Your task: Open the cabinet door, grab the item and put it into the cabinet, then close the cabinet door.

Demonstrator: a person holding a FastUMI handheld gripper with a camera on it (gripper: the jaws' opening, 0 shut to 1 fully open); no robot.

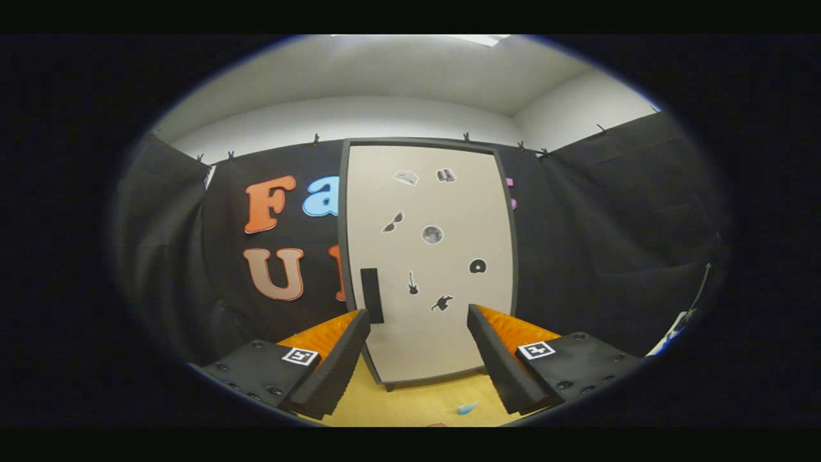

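Cabinet point(430, 256) ahead, door shut, dark handle point(371, 294) low on its left edge. Gripper point(418, 333) fingers spread wide, empty. Small blue item point(467, 407) on table point(410, 404), near, between fingers. Door-opening step; next, probably close in on handle.

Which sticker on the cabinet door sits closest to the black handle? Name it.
The small guitar sticker, just beside the handle on the cabinet door. The other stickers lie farther off, higher up or toward the far edge. The tool is open.
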